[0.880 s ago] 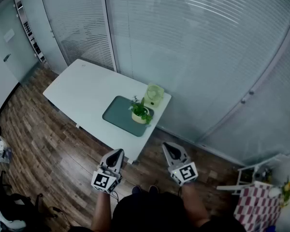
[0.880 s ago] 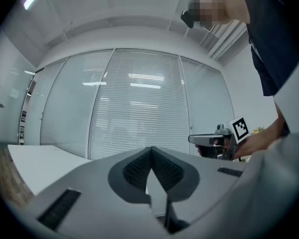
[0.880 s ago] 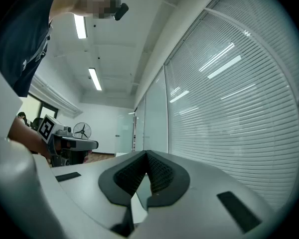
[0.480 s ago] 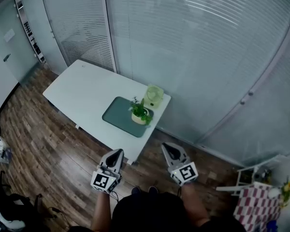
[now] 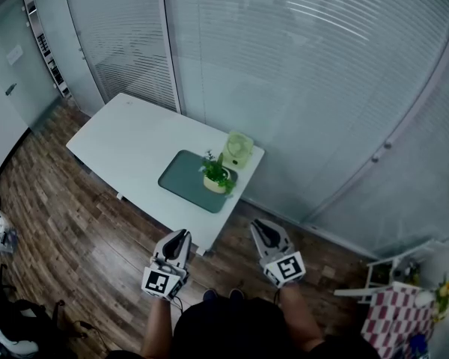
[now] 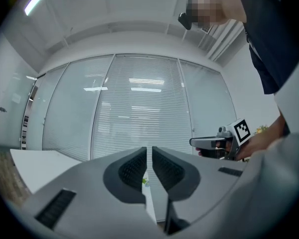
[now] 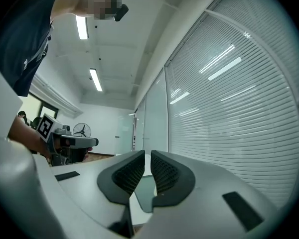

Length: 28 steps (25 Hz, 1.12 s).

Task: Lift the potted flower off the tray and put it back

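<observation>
Head view — potted flower (image 5: 216, 173) on tray (image 5: 181, 179), beside table (image 5: 120, 137) edge

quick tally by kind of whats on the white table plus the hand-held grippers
tray: 1
potted flower: 1
pale green object: 1
hand-held gripper: 2, the left hand-held gripper and the right hand-held gripper
total: 5

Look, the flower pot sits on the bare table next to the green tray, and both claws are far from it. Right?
Not quite. The head view shows the potted flower standing on the green tray, not on the bare table. The left claw and the right claw are indeed far from it.
</observation>
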{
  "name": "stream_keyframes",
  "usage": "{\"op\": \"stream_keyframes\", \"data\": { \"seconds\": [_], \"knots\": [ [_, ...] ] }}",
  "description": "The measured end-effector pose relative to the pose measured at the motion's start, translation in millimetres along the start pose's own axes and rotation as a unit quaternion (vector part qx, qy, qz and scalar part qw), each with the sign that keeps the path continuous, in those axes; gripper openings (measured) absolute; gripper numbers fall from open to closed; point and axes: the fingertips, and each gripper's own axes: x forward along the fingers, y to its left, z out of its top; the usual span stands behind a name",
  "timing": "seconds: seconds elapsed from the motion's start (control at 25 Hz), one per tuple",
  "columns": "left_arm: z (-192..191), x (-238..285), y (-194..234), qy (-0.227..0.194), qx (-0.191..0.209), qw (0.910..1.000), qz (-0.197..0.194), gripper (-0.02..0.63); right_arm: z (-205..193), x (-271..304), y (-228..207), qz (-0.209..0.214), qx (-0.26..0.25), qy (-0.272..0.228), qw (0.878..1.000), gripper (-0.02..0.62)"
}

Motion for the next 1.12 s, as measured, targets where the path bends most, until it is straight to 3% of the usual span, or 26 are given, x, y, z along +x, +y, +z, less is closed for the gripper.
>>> {"op": "stream_keyframes", "data": {
  "seconds": [0.04,0.08,0.12,0.16,0.28,0.48,1.12],
  "knots": [
    [1.4,-0.8,0.4,-0.004,0.0,1.0,0.003,0.015,0.8,-0.6,-0.3,-0.002,0.002,-0.004,1.0,0.02],
    [2.4,-1.3,0.3,-0.006,-0.001,1.0,0.003,0.056,2.1,-0.8,-0.3,-0.003,0.007,-0.009,1.0,0.105],
    [2.8,-1.5,-0.1,-0.006,-0.004,1.0,0.002,0.146,3.5,-0.8,-0.3,-0.004,0.012,-0.014,1.0,0.224],
    [2.8,-1.4,0.0,-0.005,-0.005,1.0,0.002,0.205,4.7,-0.9,-0.6,-0.004,0.015,-0.018,1.0,0.272],
    [1.4,-0.8,1.2,0.0,0.002,1.0,0.007,0.247,8.5,-3.1,-2.5,-0.01,0.017,-0.026,0.999,0.336],
    [0.5,-0.9,3.3,0.001,0.002,0.9998,0.019,0.267,8.2,-6.3,-6.0,-0.013,0.016,-0.026,0.999,0.367],
    [1.2,12.3,-37.6,0.0,-0.004,0.9999,0.01,0.27,0.3,-30.7,-15.3,0.008,0.023,-0.016,1.0,0.367]
  ]
}}
